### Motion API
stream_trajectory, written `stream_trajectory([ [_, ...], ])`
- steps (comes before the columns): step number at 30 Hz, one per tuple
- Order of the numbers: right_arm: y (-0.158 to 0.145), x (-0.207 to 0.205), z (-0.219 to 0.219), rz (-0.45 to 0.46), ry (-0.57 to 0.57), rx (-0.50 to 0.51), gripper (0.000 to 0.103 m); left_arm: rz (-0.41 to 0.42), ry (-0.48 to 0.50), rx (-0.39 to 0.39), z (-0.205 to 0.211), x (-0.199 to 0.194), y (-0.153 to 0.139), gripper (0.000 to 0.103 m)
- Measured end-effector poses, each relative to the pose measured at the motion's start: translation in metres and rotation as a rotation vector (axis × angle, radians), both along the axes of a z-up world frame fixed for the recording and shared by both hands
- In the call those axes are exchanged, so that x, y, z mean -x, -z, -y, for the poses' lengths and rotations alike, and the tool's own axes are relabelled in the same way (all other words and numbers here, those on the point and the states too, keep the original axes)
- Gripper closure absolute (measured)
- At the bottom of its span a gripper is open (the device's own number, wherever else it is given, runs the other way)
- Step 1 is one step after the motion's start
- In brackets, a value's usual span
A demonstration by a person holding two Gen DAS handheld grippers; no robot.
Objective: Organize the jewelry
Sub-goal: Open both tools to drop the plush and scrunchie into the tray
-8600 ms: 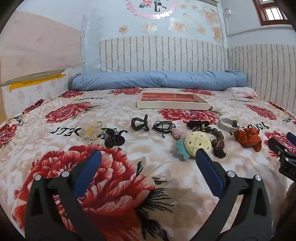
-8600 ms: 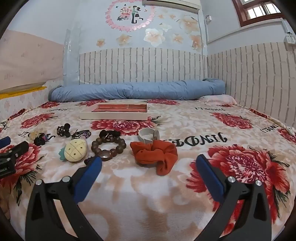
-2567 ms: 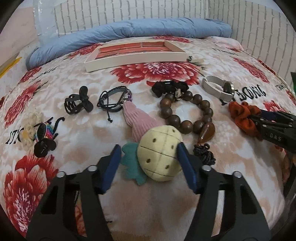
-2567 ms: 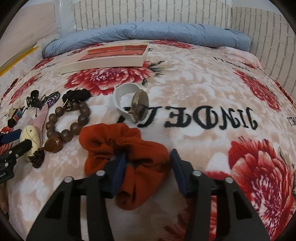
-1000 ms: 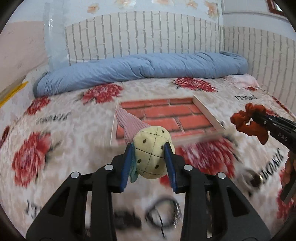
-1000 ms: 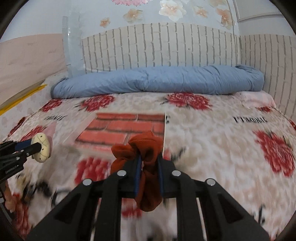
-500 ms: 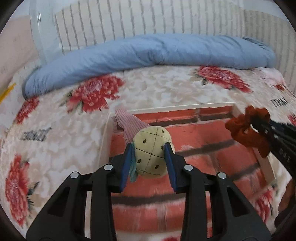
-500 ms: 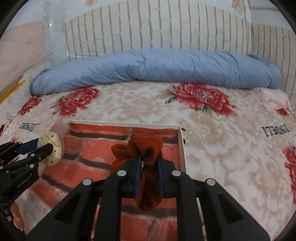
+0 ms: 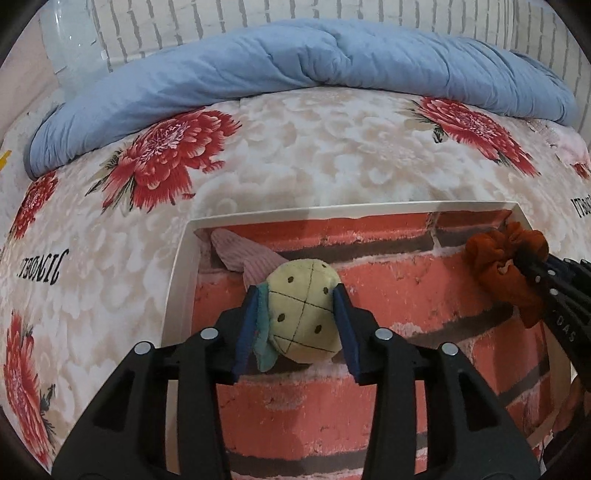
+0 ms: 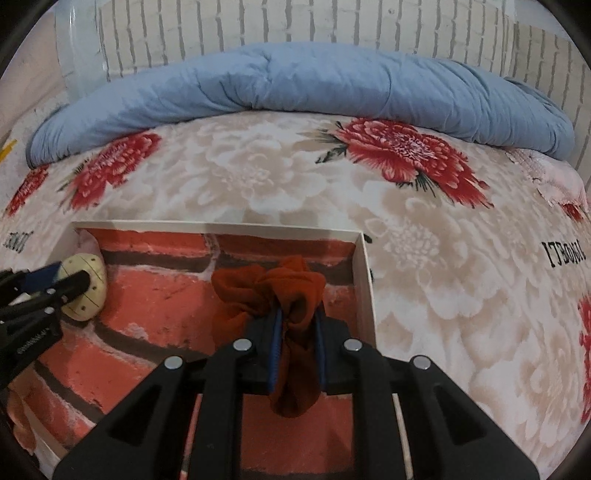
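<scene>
My left gripper (image 9: 295,325) is shut on a cream plush ball hair tie (image 9: 303,325) with a pink corduroy tail and teal leaf, held low over the far left corner of the white tray (image 9: 181,254) with a brick-print floor. My right gripper (image 10: 297,347) is shut on a rust-orange scrunchie (image 10: 273,291), held low over the tray's far right corner by its white wall (image 10: 364,280). The scrunchie also shows in the left wrist view (image 9: 498,258), and the plush ball in the right wrist view (image 10: 86,288). I cannot tell whether either item touches the tray floor.
The tray lies on a floral bedspread (image 9: 314,147). A rolled blue quilt (image 9: 295,62) lies along the far side against a brick-pattern wall (image 10: 295,26). The other jewelry pieces are out of view.
Both grippers have moved forward and down into the tray with their items; the tray's far corners are closer. Both grips are unchanged.
</scene>
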State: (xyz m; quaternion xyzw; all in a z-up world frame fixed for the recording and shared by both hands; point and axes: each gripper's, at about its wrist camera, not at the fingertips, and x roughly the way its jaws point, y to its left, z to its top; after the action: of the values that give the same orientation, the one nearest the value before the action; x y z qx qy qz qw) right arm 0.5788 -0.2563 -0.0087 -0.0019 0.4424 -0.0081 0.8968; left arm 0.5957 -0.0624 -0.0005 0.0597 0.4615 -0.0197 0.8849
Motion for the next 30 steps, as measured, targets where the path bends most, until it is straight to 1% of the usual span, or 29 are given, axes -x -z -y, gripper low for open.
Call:
stream_trajectory([
  [1,0.0,0.0,-0.001,0.0,-0.004,0.004,0.083,-0.001,-0.001,-0.005,0.001,0.0,0.0,0.059],
  [2,0.0,0.001,-0.001,0.004,-0.009,0.008,0.079,0.0,-0.002,-0.011,0.002,0.001,0.001,0.059],
  [3,-0.001,0.003,-0.001,0.01,-0.014,0.009,0.072,0.0,-0.001,-0.011,0.002,0.002,0.0,0.056],
  [4,-0.004,0.007,-0.001,0.02,-0.016,0.008,0.054,0.001,0.002,-0.007,0.002,0.003,-0.001,0.052],
  [5,-0.008,0.011,-0.001,0.033,-0.022,0.002,0.04,0.004,0.005,0.0,0.001,0.007,-0.003,0.048],
  [6,-0.012,0.016,0.0,0.044,-0.034,-0.01,0.038,0.007,0.006,0.004,0.001,0.009,-0.005,0.038],
  [7,-0.016,0.019,0.0,0.046,-0.043,-0.02,0.038,0.019,0.007,0.007,0.0,0.013,-0.01,0.033],
  [9,-0.03,0.03,0.002,0.063,-0.069,-0.049,0.038,0.038,0.013,0.014,-0.001,0.023,-0.022,0.031],
  [10,-0.039,0.037,0.004,0.082,-0.074,-0.057,0.035,0.046,0.019,0.025,-0.002,0.028,-0.028,0.028],
  [11,-0.045,0.043,0.006,0.097,-0.079,-0.063,0.027,0.055,0.021,0.033,-0.003,0.032,-0.034,0.025],
  [13,-0.063,0.058,0.01,0.136,-0.094,-0.072,0.018,0.095,0.021,0.043,-0.008,0.048,-0.051,0.011],
  [15,-0.078,0.073,0.013,0.154,-0.112,-0.082,0.014,0.131,0.024,0.035,-0.013,0.063,-0.066,0.007],
  [18,-0.095,0.091,0.017,0.157,-0.115,-0.082,0.012,0.153,0.014,0.041,-0.025,0.081,-0.081,0.006],
  [21,-0.108,0.11,0.02,0.184,-0.11,-0.073,0.008,0.179,-0.015,0.063,-0.043,0.105,-0.099,0.005],
  [22,-0.111,0.115,0.022,0.189,-0.105,-0.07,0.006,0.188,-0.021,0.058,-0.048,0.112,-0.103,0.005],
  [25,-0.119,0.132,0.025,0.2,-0.073,-0.048,0.005,0.209,-0.027,0.024,-0.059,0.134,-0.116,0.005],
  [30,-0.126,0.161,0.031,0.216,-0.045,-0.034,0.005,0.182,-0.02,0.026,-0.073,0.162,-0.124,0.005],
])
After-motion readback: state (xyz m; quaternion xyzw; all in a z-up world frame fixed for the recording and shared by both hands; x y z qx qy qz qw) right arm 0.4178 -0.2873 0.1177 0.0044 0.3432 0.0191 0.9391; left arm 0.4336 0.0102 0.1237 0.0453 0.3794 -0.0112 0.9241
